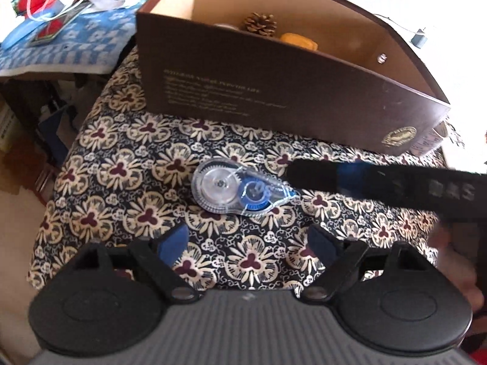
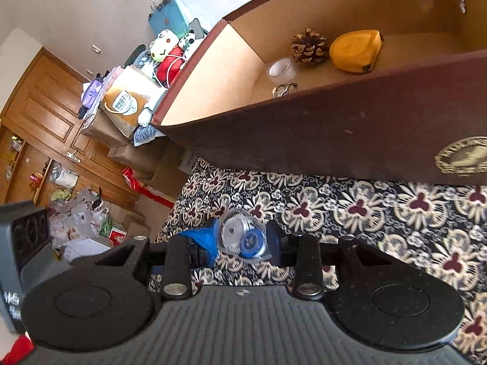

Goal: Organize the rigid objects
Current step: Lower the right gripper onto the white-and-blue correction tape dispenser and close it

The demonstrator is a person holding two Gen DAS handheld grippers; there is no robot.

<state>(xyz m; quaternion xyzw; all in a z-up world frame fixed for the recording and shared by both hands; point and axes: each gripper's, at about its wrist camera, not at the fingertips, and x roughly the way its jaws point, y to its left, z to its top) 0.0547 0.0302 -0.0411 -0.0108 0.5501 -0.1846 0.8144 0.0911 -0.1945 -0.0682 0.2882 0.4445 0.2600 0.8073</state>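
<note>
A clear and blue correction tape dispenser point(image 1: 240, 190) lies on the flower-patterned cloth point(image 1: 127, 164) in front of a brown cardboard box point(image 1: 274, 91). My left gripper point(image 1: 248, 238) is open and empty, just short of the dispenser. My right gripper point(image 2: 243, 241) has its blue-padded fingers on either side of the dispenser point(image 2: 243, 237), close to it; whether the pads press on it does not show. In the left wrist view one right finger point(image 1: 380, 182) reaches in from the right, its tip beside the dispenser. The box point(image 2: 334, 133) holds a pine cone point(image 2: 310, 47), an orange tape measure point(image 2: 356, 50), a clear tape roll point(image 2: 281, 70) and a metal clip point(image 2: 286, 89).
The cloth-covered table drops off at its left edge point(image 1: 61, 164). A blue checked cloth with clutter point(image 1: 61, 30) lies at the far left. Stuffed toys and bags point(image 2: 146, 70), cartons and wooden doors point(image 2: 48, 106) stand beyond the table.
</note>
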